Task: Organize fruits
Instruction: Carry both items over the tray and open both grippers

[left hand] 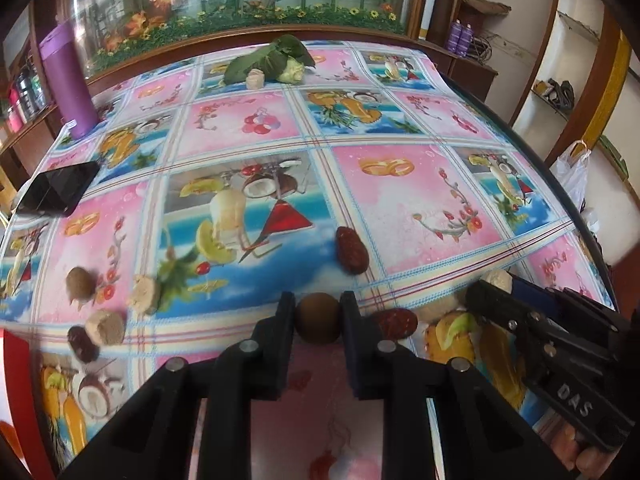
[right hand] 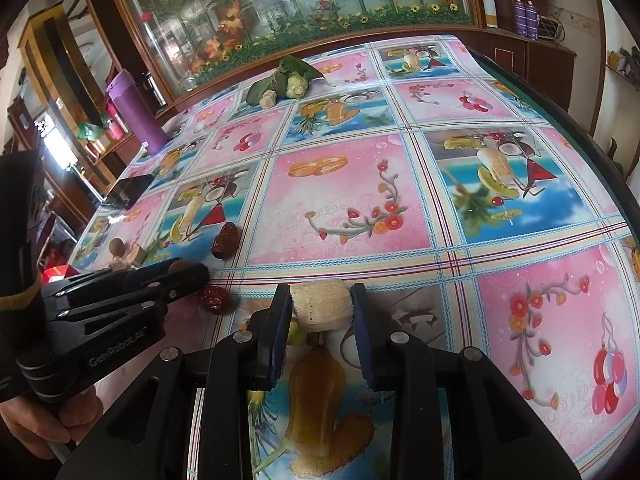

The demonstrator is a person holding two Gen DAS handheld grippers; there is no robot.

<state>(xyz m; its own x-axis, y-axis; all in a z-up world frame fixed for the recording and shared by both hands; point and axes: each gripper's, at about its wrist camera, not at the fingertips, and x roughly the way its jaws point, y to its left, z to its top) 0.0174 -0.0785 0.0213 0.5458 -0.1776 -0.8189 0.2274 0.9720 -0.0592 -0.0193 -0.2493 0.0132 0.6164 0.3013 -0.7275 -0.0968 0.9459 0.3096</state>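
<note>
left gripper (left hand: 318, 312): bottom centre of the left wrist view; jaws drawn narrow, both pads pressed on the brown round fruit (left hand: 318, 318). also seen at lower left of the right wrist view (right hand: 188, 276), a hand (right hand: 60, 420) wrapped round its grip.
brown round fruit: between the left pads, low over the tablecloth (left hand: 400, 208); whether it touches the cloth cannot be told.
right gripper (right hand: 322, 304): bottom centre of the right wrist view; jaws narrow, pads pressed on both sides of a pale cylindrical piece (right hand: 322, 306). also seen at lower right of the left wrist view (left hand: 486, 286).
pale cylindrical piece: gripped between the right pads, flat fibrous end toward the camera.
red date, near (left hand: 396, 322): lying on the cloth just right of the left gripper's right finger; in the right wrist view (right hand: 216, 298), left of the right gripper.
red date, far (left hand: 352, 250): on the cloth above and right of the left gripper, apart from it.
left group: at lower left of the left wrist view, a second brown round fruit (left hand: 80, 284), two pale pieces (left hand: 145, 290) (left hand: 106, 326) and a dark date (left hand: 82, 344), the last touching the lower pale piece.
leafy vegetable (left hand: 268, 60): top centre, at the far edge of the table, a small pale piece (left hand: 255, 79) beside it.
purple bottle (left hand: 68, 80): upright, upper left.
black phone (left hand: 58, 194): left edge, flat on the cloth.
</note>
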